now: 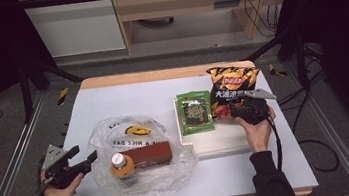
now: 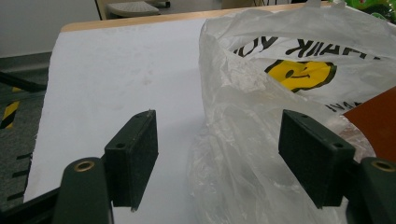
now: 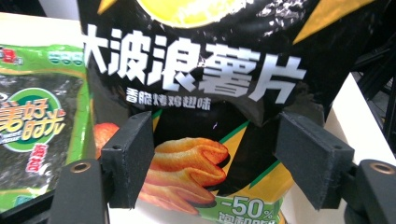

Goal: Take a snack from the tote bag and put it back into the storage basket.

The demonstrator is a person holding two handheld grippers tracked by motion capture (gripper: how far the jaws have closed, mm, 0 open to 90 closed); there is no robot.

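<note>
Now the white table (image 1: 112, 98) carries a clear plastic bag (image 1: 142, 177) near my left claw (image 1: 85, 157), which stands wide open and holds nothing. Farther right, the black chips bag (image 1: 229, 91) lies on a cream tray (image 1: 218, 143), beside a green seaweed packet (image 1: 194, 111). My right claw (image 3: 215, 158) is wide open at the chips bag's lower end, gripping nothing.

chip bag (image 3: 201, 93) cut off at top edge, bottle (image 1: 122, 167) label unreadable through plastic bag (image 1: 142, 182)

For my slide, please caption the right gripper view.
Open right gripper facing a black crinkled-foil chip bag, green seaweed packet alongside.
</note>
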